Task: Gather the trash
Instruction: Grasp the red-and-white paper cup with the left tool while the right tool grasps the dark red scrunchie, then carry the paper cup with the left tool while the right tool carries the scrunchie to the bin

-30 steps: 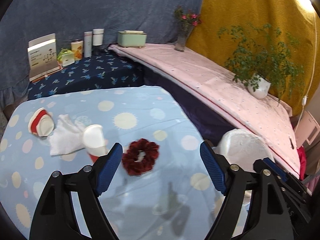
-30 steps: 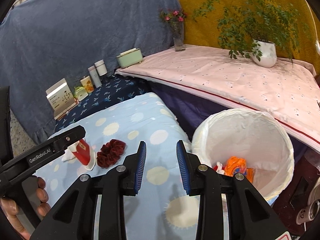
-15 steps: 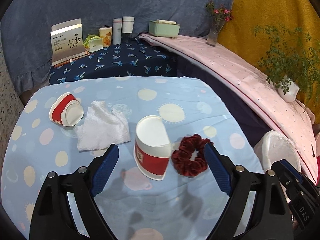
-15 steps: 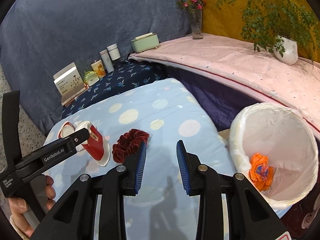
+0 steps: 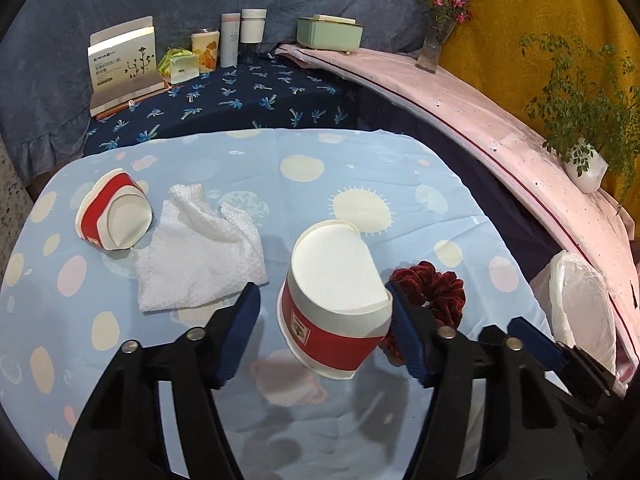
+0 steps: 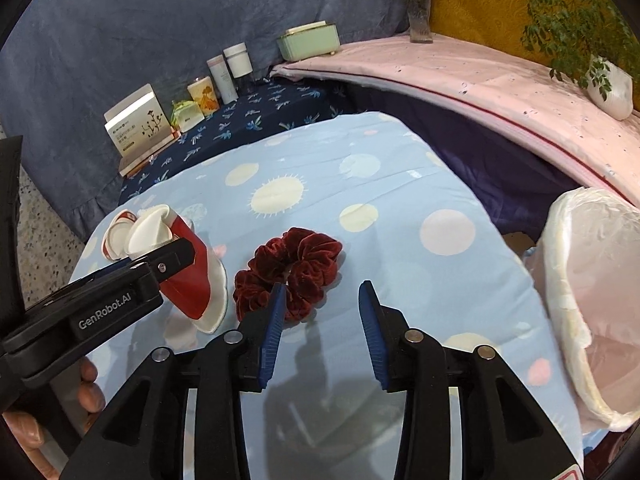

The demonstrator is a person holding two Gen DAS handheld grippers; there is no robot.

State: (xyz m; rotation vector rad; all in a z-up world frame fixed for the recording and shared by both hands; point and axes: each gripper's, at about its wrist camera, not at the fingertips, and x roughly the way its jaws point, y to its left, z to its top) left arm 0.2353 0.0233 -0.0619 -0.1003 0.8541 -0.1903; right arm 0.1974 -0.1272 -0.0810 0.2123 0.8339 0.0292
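Paper cup [image 5: 334,304], red band and white rim, stands tilted on the blue dotted tablecloth [image 5: 360,168], now between the pads of the left gripper [image 5: 326,332]. A second ago the cup sat off to the left of that gripper and looked small; it now fills the middle of the left wrist view. Jaws are closing around it: the right pad sits at the cup's side, the left pad still stands clear. A dark red scrunchie [image 6: 290,270] lies just beside the cup. Right gripper [image 6: 322,326] has come down over the cloth near the scrunchie; its jaws are opening, nothing between them. A crumpled napkin [image 5: 198,254] and a second crushed cup [image 5: 112,218] lie further left. A lined bin [image 6: 596,300] stands off the table's right edge. Beyond it runs a pink-covered ledge [image 5: 480,120] with a potted plant [image 5: 584,120] and a vase of flowers [image 5: 436,24].
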